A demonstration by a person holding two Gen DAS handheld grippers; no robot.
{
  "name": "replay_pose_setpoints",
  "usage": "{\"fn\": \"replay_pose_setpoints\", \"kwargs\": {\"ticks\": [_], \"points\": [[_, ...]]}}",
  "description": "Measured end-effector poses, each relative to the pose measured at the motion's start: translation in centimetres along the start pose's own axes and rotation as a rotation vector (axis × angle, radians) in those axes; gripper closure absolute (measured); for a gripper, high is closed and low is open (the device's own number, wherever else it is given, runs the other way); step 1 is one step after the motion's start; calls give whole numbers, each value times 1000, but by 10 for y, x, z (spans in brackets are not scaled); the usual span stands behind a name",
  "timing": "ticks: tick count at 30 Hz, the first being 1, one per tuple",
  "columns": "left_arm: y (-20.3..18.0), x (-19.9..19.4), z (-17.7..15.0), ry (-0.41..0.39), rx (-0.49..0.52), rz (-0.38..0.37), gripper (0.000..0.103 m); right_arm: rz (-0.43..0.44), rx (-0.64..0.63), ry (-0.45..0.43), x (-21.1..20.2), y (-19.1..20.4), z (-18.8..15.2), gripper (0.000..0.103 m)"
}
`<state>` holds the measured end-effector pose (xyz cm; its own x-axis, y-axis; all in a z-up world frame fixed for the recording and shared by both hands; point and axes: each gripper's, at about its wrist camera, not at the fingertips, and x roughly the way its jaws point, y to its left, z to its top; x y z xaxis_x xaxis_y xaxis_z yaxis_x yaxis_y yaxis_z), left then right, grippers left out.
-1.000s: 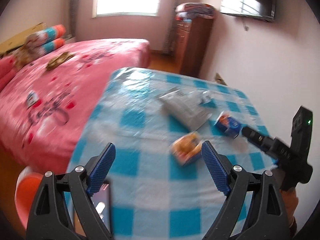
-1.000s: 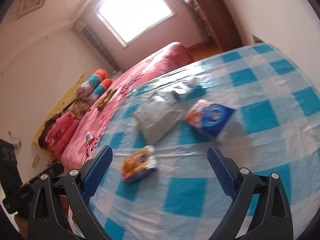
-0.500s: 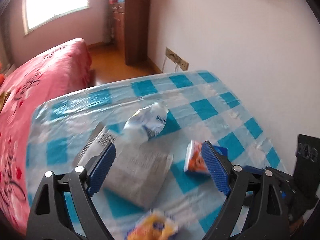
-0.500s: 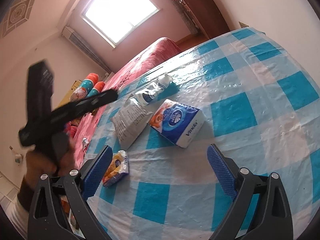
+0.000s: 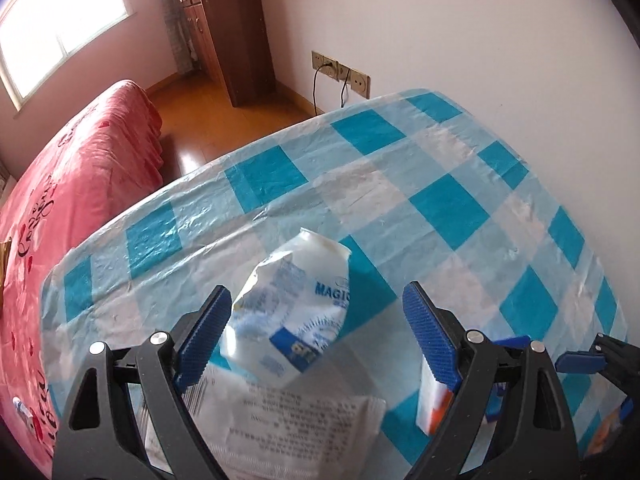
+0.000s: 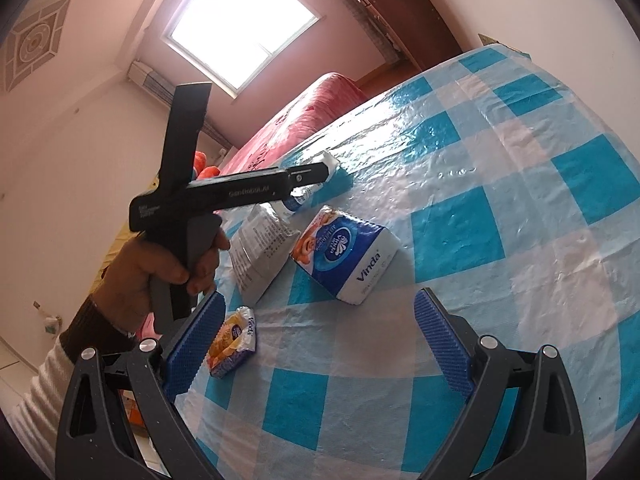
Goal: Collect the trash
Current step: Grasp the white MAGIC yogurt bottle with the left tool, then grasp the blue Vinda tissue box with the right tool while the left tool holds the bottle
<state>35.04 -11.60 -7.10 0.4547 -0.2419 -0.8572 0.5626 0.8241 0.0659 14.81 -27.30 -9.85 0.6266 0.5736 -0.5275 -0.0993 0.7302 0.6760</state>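
My left gripper (image 5: 316, 332) is spread wide over the crumpled white-and-blue plastic bag (image 5: 292, 312). I'd centre it, drop lower, then pinch. Right gripper (image 6: 320, 340) also spread, idle.

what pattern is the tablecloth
A blue and white check, on the tablecloth; it shows best in the right wrist view.

The table (image 6: 500, 216) wears a blue-and-white checked plastic cloth. On it lie a crumpled white-blue wrapper (image 5: 296, 312) at the far side, a grey printed pouch (image 6: 260, 252) overlapped by it, a Vinda tissue pack (image 6: 344, 252) just right — and nearest, a small yellow packet (image 6: 234, 340).
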Motion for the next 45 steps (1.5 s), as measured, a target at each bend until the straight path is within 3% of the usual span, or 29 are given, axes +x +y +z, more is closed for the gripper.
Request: {"fn": "replay_pose_setpoints", "kwargs": {"ticks": [13, 18, 22, 33, 45], "points": [[20, 23, 3, 36, -88, 1, 15, 15, 16, 11, 2, -6, 0, 9], [15, 28, 1, 42, -84, 19, 35, 14, 17, 8, 1, -5, 2, 9], [10, 25, -1, 41, -89, 22, 35, 5, 12, 4, -1, -4, 2, 9], [-36, 6, -26, 40, -59, -4, 35, -56, -2, -48, -17, -10, 9, 9], [-88, -26, -68, 39, -54, -87, 35, -83, 28, -96, -38, -29, 16, 9]]}}
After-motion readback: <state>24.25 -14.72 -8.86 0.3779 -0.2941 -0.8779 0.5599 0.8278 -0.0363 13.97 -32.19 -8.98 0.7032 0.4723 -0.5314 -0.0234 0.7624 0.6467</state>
